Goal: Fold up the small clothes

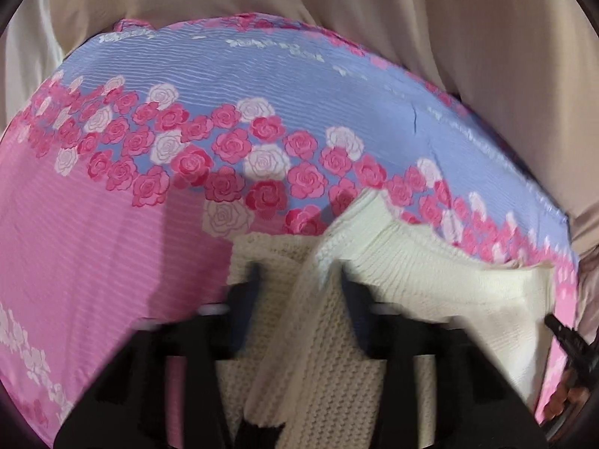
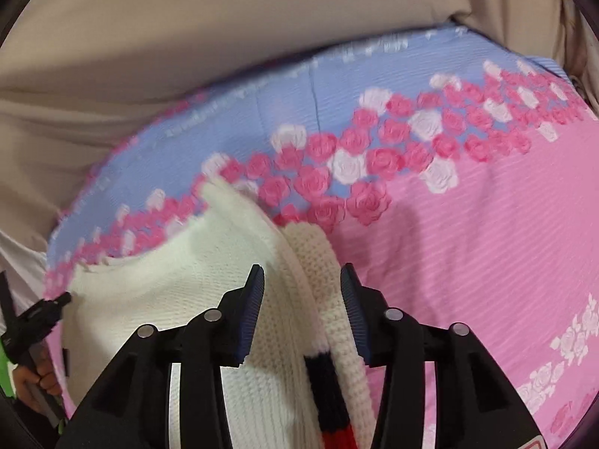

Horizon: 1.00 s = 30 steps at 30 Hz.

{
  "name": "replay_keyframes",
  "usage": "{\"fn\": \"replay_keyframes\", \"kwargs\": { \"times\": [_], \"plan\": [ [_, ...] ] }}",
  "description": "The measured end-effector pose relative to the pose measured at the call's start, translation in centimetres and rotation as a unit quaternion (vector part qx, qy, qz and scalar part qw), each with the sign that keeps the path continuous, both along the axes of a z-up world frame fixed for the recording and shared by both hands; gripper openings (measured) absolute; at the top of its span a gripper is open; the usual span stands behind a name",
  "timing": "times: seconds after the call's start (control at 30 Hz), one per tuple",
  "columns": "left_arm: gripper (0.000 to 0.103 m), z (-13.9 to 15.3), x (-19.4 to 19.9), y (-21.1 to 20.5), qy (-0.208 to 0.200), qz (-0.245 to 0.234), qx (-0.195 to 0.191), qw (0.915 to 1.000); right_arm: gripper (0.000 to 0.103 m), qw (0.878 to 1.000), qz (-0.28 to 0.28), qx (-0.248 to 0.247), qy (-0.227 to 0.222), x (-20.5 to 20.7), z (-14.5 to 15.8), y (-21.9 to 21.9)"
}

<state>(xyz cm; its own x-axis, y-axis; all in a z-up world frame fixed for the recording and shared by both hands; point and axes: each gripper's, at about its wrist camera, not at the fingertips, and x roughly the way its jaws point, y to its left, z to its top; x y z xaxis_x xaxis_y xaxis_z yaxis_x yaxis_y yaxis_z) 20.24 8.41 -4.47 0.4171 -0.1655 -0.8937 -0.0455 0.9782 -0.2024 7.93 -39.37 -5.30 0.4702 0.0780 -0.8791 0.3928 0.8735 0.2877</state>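
Observation:
A cream knitted sweater [image 1: 411, 284] lies on a pink and blue rose-print sheet [image 1: 112, 224]. In the left wrist view my left gripper [image 1: 299, 273] is open, its fingers either side of a raised fold of the knit. In the right wrist view my right gripper [image 2: 302, 277] is open, straddling a folded edge of the sweater [image 2: 187, 273] that carries a black and red stripe [image 2: 329, 400]. The other gripper's tip shows at each view's edge: the right gripper in the left wrist view [image 1: 569, 340], the left gripper in the right wrist view [image 2: 41, 314].
The sheet [image 2: 486, 224] covers a raised surface with beige fabric [image 1: 374, 7] behind it, also seen in the right wrist view [image 2: 187, 37]. The sheet's far edge curves across both views.

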Motion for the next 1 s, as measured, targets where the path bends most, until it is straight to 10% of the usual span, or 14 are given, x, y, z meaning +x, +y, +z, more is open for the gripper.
{"fn": "replay_keyframes", "kwargs": {
  "times": [0.23,0.33,0.43,0.6,0.7,0.77,0.8,0.87,1.0],
  "plan": [
    [0.012,-0.5,0.8,1.9,0.026,0.029,-0.031,0.9987,0.014,1.0,0.008,-0.012,0.011,1.7,-0.1,-0.7],
    [0.055,2.0,-2.0,2.8,0.009,0.02,-0.04,0.999,0.033,0.998,-0.003,-0.066,-0.002,-1.3,2.4,-0.4],
    [0.077,3.3,-8.0,3.8,-0.022,0.025,-0.036,0.9988,0.055,0.997,-0.006,-0.071,-0.019,-7.2,4.0,0.5],
    [0.081,-1.6,-15.8,5.6,0.04,0.099,-0.099,0.9894,0.06,0.999,-0.022,-0.02,0.016,-15.0,0.6,2.2],
    [0.08,-2.5,-17.5,5.1,0.022,0.139,-0.106,0.9843,0.06,0.998,-0.04,0.036,0.029,-15.9,-1.7,2.6],
    [0.055,-2.0,-16.9,4.2,0.023,0.121,-0.113,0.9858,0.06,0.996,-0.053,0.066,0.017,-14.8,-2.3,2.8],
    [0.047,-2.0,-16.2,3.9,0.038,0.114,-0.115,0.9861,0.055,0.996,-0.055,0.075,0.013,-14.5,-2.5,2.8],
    [0.019,-1.7,-15.7,3.9,0.054,0.107,-0.132,0.984,0.013,0.992,-0.07,0.107,0.01,-13.5,-2.7,2.5],
    [0.009,0.9,-17.7,5.9,0.055,0.096,-0.149,0.9827,0.01,0.989,-0.082,0.122,-0.02,-14.7,0.3,1.7]
  ]
}}
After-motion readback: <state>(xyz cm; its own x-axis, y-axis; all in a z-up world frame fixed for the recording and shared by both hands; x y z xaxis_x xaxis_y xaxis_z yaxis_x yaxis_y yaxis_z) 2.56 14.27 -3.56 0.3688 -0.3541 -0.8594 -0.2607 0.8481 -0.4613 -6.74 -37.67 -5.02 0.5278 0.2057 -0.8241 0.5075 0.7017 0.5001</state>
